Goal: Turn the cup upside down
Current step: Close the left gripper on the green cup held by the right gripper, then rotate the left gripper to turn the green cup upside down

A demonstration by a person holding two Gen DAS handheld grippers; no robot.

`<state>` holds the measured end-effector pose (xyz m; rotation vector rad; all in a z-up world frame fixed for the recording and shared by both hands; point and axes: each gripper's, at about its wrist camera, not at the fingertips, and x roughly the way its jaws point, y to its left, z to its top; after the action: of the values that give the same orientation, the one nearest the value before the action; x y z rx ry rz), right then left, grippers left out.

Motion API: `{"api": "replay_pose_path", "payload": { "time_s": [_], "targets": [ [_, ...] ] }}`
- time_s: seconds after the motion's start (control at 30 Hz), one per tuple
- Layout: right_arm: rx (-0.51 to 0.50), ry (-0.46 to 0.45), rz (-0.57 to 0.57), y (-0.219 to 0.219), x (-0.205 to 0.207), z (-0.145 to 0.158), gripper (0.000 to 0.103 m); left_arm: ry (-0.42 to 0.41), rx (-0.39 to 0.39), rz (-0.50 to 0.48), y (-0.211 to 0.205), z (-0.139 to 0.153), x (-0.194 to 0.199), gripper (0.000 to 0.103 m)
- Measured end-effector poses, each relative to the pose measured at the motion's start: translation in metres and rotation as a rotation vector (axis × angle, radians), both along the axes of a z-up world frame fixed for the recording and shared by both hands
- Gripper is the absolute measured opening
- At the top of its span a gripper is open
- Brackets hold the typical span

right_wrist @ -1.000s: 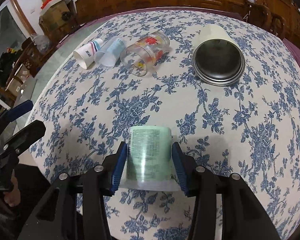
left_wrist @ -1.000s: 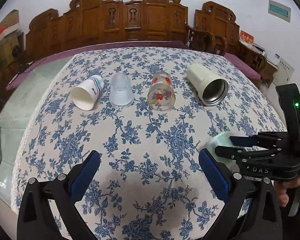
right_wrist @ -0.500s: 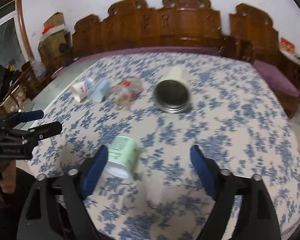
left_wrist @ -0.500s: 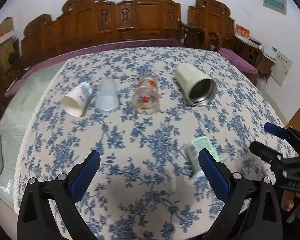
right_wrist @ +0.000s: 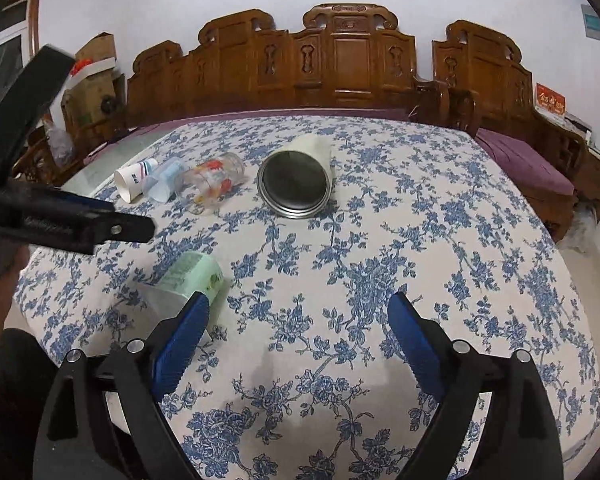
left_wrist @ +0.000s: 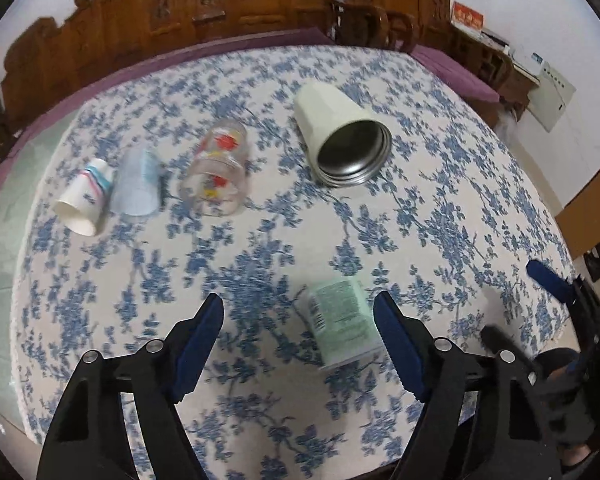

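Note:
A pale green cup (left_wrist: pixel 341 322) stands mouth down on the floral tablecloth, near the front edge; it also shows in the right wrist view (right_wrist: pixel 184 284). My left gripper (left_wrist: pixel 300 322) is open, and the cup stands just inside its right finger, free. My right gripper (right_wrist: pixel 298 318) is open and empty, to the right of the cup. Four more cups lie on their sides in a row farther back: a cream metal-lined cup (left_wrist: pixel 339 136), a painted glass (left_wrist: pixel 220 172), a clear blue cup (left_wrist: pixel 136 188) and a white paper cup (left_wrist: pixel 86 196).
The table (left_wrist: pixel 479 184) is covered with a blue floral cloth and its front edge is close below both grippers. Carved wooden chairs (right_wrist: pixel 339 60) line the far side. A purple cushion (right_wrist: pixel 527 160) sits at the right.
My right gripper opened, let go of the green cup and drew back to the right. The cup now stands on the table. My left gripper moved over toward it.

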<state>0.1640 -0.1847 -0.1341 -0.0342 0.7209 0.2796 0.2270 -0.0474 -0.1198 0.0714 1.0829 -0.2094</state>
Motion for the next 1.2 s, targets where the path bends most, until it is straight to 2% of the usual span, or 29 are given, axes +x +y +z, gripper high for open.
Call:
{"api": "replay_pose_path", "payload": {
  "time_s": [0.23, 0.3, 0.37, 0.47, 0.67, 0.83, 0.97, 1.07, 1.2],
  "targets": [
    [0.036, -0.003, 0.003, -0.004, -0.002, 0.002, 0.092, 0.152, -0.018, -0.010, -0.021, -0.026, 0.029, 0.071],
    [0.037, -0.003, 0.002, -0.004, -0.002, 0.002, 0.092, 0.208, -0.045, -0.007, -0.025, -0.035, 0.036, 0.066],
    [0.046, -0.005, 0.000, -0.005, -0.002, 0.002, 0.092, 0.253, -0.035, -0.004, -0.029, -0.043, 0.041, 0.063],
    [0.060, -0.006, -0.006, -0.008, -0.002, 0.003, 0.092, 0.289, -0.001, -0.001, -0.033, -0.052, 0.046, 0.062],
    [0.078, -0.001, -0.013, -0.011, 0.000, 0.003, 0.092, 0.351, -0.014, 0.014, -0.031, -0.067, 0.050, 0.056],
    [0.088, -0.004, -0.019, -0.012, 0.000, 0.004, 0.092, 0.349, -0.024, 0.023, -0.028, -0.068, 0.053, 0.044],
    [0.097, 0.007, -0.025, -0.014, 0.002, 0.001, 0.092, 0.262, -0.015, 0.019, -0.025, -0.053, 0.056, 0.044],
    [0.101, 0.012, -0.028, -0.014, 0.003, 0.001, 0.092, 0.185, -0.054, 0.014, -0.019, -0.042, 0.058, 0.044],
    [0.098, 0.022, -0.028, -0.013, 0.007, -0.002, 0.092, 0.104, -0.068, 0.032, -0.009, -0.036, 0.064, 0.044]
  ]
}}
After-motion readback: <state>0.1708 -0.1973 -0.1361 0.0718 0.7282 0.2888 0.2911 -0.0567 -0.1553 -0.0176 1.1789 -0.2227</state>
